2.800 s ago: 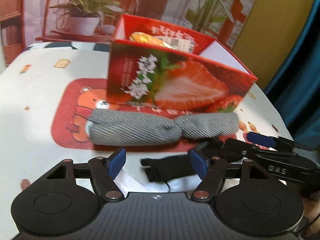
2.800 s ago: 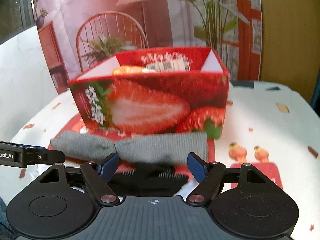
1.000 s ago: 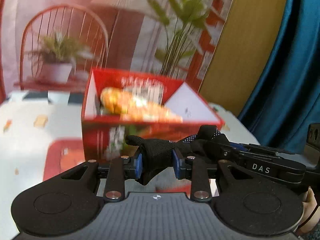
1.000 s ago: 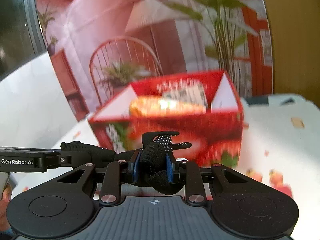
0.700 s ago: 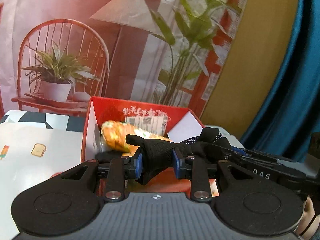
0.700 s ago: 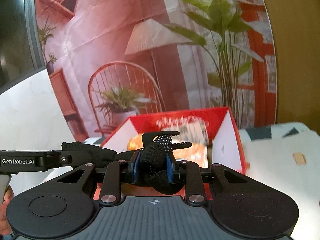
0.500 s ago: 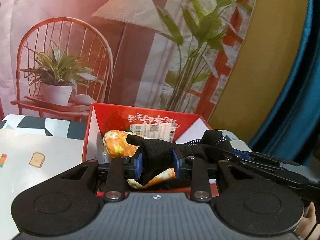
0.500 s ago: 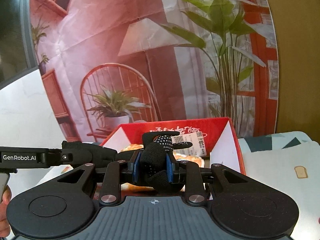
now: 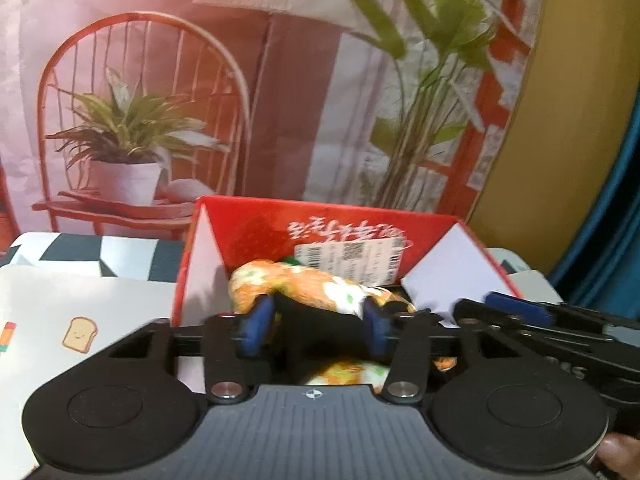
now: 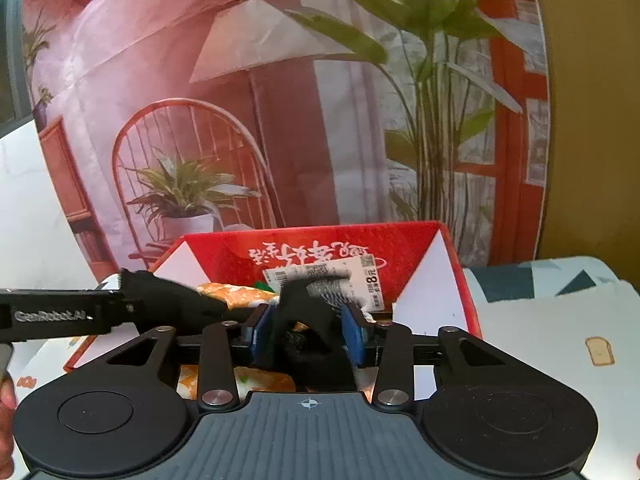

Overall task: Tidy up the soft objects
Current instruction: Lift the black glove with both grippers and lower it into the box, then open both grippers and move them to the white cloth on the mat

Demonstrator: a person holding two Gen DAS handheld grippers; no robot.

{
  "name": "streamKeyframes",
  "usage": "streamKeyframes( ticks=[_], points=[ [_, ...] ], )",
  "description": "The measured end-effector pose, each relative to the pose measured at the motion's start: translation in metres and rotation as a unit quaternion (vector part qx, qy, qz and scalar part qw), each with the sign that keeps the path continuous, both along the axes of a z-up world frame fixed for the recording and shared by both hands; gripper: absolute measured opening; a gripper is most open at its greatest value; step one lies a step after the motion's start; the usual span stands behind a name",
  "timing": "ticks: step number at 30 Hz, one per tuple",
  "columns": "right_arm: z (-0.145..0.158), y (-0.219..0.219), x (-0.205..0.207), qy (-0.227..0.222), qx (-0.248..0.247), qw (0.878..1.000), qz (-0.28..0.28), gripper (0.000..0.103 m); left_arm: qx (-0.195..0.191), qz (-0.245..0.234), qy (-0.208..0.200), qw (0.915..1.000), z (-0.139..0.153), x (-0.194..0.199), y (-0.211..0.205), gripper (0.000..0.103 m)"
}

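Note:
A black glove (image 9: 320, 330) hangs between both grippers over the open red strawberry box (image 9: 248, 216). My left gripper (image 9: 318, 326) has its jaws spread wider than the glove, which lies loose between them. My right gripper (image 10: 306, 330) also stands parted, with the glove's dotted end (image 10: 316, 304) blurred between its blue pads. An orange patterned soft item (image 9: 304, 286) lies inside the box under the glove, also in the right wrist view (image 10: 232, 292). The box shows in the right wrist view (image 10: 320, 240).
The box stands on a white table with small toast prints (image 9: 80, 334). A printed backdrop with a chair and potted plant (image 9: 128, 136) rises behind it. The other gripper's body shows at the right of the left view (image 9: 560, 328) and the left of the right view (image 10: 60, 314).
Both grippers have opened from a tight grip on the glove, and the glove is slipping down toward the box. Both have moved closer over the box opening.

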State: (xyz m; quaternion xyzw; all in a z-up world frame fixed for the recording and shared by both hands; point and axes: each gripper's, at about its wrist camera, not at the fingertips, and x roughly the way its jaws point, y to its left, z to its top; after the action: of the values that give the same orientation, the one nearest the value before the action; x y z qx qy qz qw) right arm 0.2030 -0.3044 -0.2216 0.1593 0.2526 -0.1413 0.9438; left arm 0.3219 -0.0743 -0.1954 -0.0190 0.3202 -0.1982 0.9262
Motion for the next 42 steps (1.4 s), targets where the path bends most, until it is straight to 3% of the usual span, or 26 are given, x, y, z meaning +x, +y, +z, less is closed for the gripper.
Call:
streamKeyframes(
  ticks=[8,20,33,42],
  points=[
    [0.003,0.005,-0.026,-0.007,-0.008,1.0,-0.005,0.044,0.001,0.024,0.014,0.9996,-0.001,-0.01,0.028,0.064],
    [0.018,0.044,-0.086,-0.04,-0.016,0.999,0.012,0.047,-0.008,0.035,0.025,0.999,0.005,-0.102,0.075,0.07],
    [-0.028,0.078,-0.157,0.006,0.025,1.0,-0.002,0.047,-0.012,0.041,0.089,0.9951,-0.054,-0.182,0.088,0.07],
    [-0.056,0.092,-0.208,0.045,-0.001,0.999,-0.027,0.047,-0.02,0.069,0.104,0.992,-0.083,-0.208,0.095,0.07]
  ],
)
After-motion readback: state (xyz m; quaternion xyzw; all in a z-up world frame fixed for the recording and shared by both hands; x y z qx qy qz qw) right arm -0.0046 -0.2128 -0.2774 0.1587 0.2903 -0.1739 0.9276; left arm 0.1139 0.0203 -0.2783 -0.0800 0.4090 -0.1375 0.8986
